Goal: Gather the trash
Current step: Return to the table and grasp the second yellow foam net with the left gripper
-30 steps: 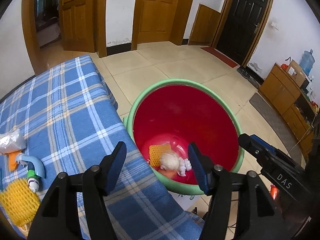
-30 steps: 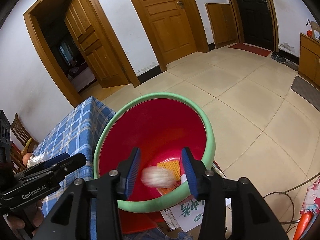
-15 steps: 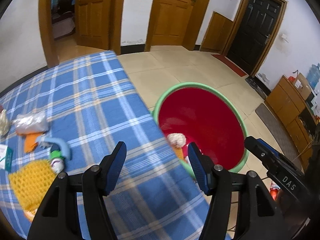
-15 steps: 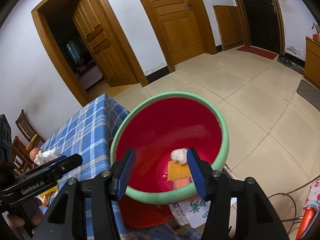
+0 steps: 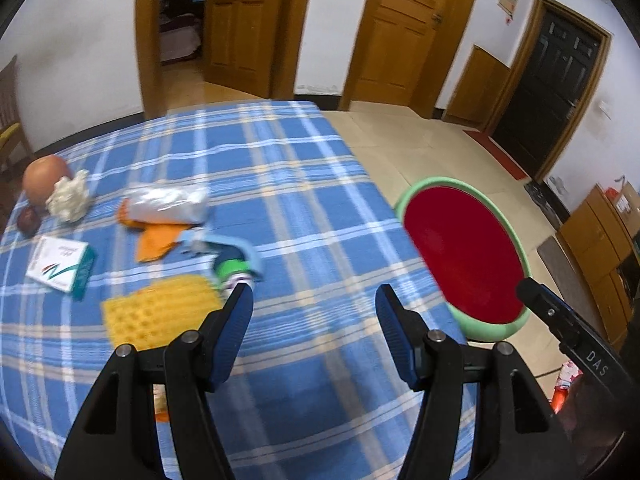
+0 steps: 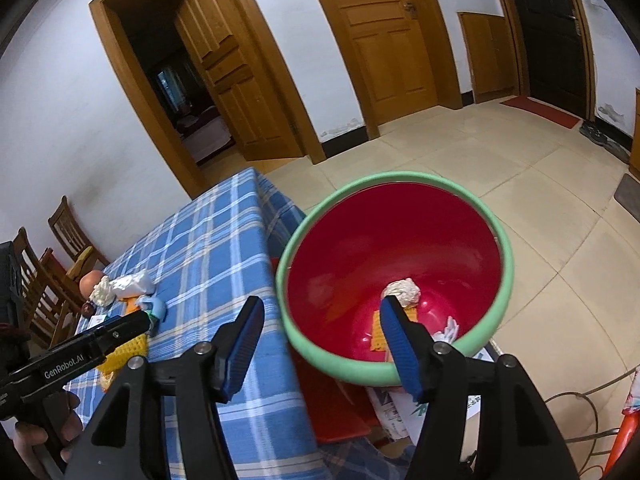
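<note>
Left gripper (image 5: 314, 310) over the blue checked table (image 5: 304, 184), jaws apart, nothing between. Right gripper (image 6: 320, 330) above the red bin (image 6: 400, 236) — jaws just been opening, empty. In the bin: paper wad (image 6: 402, 291), yellow mesh (image 6: 376, 334). On the table's left — foil bag (image 5: 168, 202), yellow sponge (image 5: 156, 312), box (image 5: 62, 262).

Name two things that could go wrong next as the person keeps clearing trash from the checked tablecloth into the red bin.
1. The onion and the white box lie among the scraps; the open left gripper might take one as trash.
2. The red bin stands off the table's corner, so light pieces such as the yellow foam net or the crumpled tissue could miss its green rim and land on the floor.
</note>
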`<act>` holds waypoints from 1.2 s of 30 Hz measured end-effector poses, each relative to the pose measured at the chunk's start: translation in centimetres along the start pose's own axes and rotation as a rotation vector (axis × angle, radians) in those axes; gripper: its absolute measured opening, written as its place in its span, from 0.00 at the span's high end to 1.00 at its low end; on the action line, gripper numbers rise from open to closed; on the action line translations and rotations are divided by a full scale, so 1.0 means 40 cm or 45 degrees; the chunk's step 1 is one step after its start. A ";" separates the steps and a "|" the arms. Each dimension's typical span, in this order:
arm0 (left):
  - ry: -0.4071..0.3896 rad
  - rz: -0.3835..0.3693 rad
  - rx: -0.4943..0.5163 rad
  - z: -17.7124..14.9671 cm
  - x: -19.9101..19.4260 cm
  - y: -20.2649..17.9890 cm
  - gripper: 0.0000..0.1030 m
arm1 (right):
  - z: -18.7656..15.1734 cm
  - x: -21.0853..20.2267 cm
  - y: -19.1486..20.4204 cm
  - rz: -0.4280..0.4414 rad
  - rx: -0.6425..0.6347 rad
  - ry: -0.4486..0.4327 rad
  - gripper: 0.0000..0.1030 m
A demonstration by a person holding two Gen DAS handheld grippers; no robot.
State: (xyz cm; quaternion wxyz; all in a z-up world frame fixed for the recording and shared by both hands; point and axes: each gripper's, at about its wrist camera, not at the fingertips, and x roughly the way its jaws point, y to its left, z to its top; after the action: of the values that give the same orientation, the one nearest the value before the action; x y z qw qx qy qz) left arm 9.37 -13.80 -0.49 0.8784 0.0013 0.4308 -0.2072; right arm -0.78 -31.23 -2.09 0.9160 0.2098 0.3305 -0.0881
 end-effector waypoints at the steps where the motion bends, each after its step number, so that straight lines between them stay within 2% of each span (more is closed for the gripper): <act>1: -0.003 0.010 -0.011 -0.001 -0.006 0.012 0.38 | -0.001 0.001 0.009 0.004 -0.007 0.002 0.38; 19: -0.025 0.209 -0.160 -0.039 -0.059 0.207 0.38 | -0.028 0.027 0.138 0.071 -0.110 0.049 0.38; 27: 0.013 0.198 -0.211 -0.057 -0.034 0.251 0.39 | -0.041 0.042 0.172 0.083 -0.142 0.072 0.38; 36: 0.017 0.065 -0.201 -0.062 -0.023 0.244 0.71 | -0.051 0.059 0.195 0.089 -0.162 0.097 0.38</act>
State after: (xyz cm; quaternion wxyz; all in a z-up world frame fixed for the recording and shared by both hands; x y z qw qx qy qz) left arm 10.57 -4.11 -3.07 0.8778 -0.0554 0.4515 -0.1501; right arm 2.19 -23.39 -2.49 0.9168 0.1657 0.3623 -0.0267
